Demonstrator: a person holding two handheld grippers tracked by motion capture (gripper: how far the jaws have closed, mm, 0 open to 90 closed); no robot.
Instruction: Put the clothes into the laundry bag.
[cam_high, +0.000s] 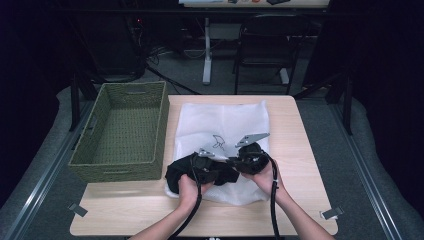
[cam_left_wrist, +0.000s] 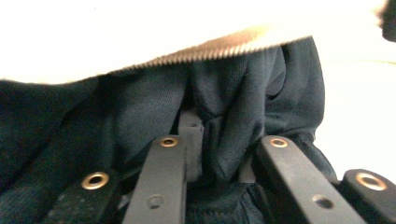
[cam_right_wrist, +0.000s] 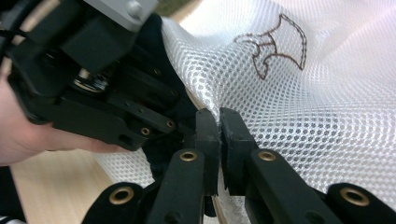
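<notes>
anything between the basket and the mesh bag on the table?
Nothing: in the high view a narrow strip of bare table separates the basket from the mesh bag.

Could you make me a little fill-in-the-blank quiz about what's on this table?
1. The woven basket stands on the table to the ____ of the white mesh bag.
2. The left gripper pinches a ____ cloth.
3. The right gripper is shut on the edge of the ____.
4. The basket holds ____.

Missing words: left; black; mesh bag; nothing
</notes>
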